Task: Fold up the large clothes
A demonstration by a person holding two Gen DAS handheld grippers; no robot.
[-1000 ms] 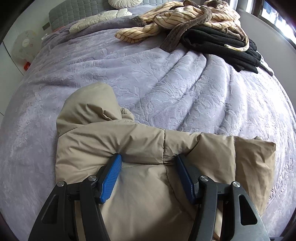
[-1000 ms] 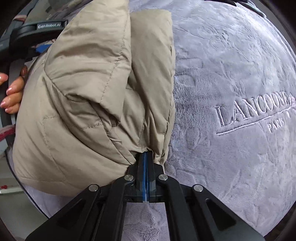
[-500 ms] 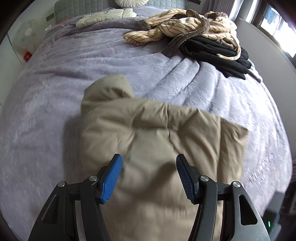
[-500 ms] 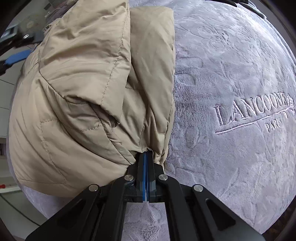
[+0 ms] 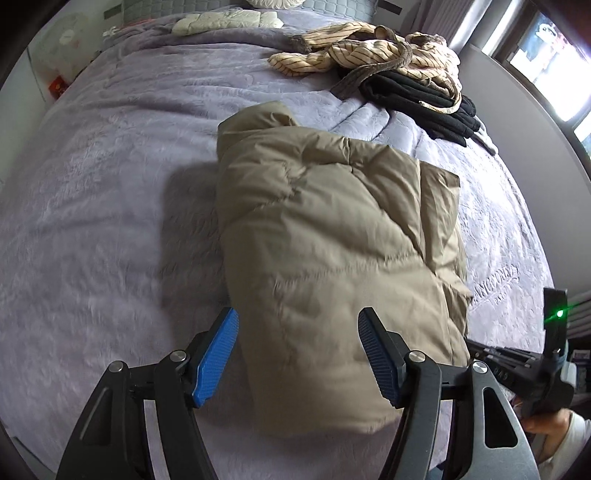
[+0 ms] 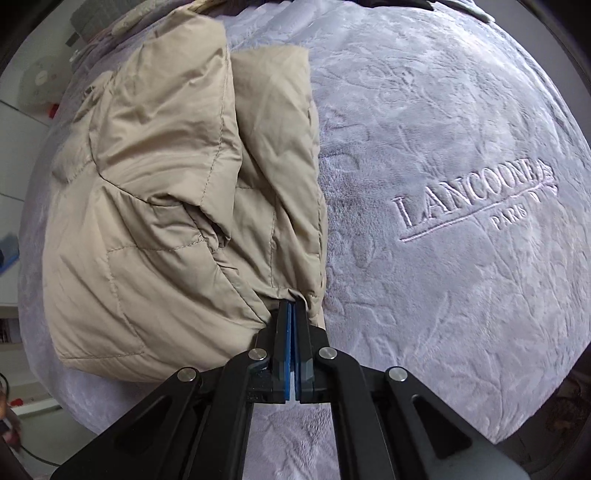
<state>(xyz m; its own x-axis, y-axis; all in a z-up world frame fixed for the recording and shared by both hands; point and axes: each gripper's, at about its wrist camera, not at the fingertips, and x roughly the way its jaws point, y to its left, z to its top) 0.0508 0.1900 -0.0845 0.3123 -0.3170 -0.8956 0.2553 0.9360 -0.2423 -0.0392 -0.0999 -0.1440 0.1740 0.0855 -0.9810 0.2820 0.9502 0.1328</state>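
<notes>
A beige puffer jacket point(image 5: 332, 240) lies folded into a thick bundle on the lilac bed cover point(image 5: 110, 184). My left gripper point(image 5: 298, 317) hovers over the bundle's near end. Its jaws are opening, and neither blue pad touches the fabric. In the right wrist view my right gripper point(image 6: 291, 306) is shut on the beige puffer jacket point(image 6: 166, 221) at its lower edge, where the cloth puckers around the fingertips. The right gripper's black body and the hand holding it point(image 5: 546, 424) show at the lower right of the left wrist view.
A heap of striped cream clothes point(image 5: 369, 55) and black clothes point(image 5: 424, 96) lies at the far right of the bed. A pale padded garment point(image 5: 225, 22) sits by the headboard. An embroidered logo point(image 6: 472, 199) marks the cover to the right of the jacket.
My left gripper let go of the jacket's fold, drew back and up, and spread its jaws wider. The right gripper kept its pinch and lifted slightly.
</notes>
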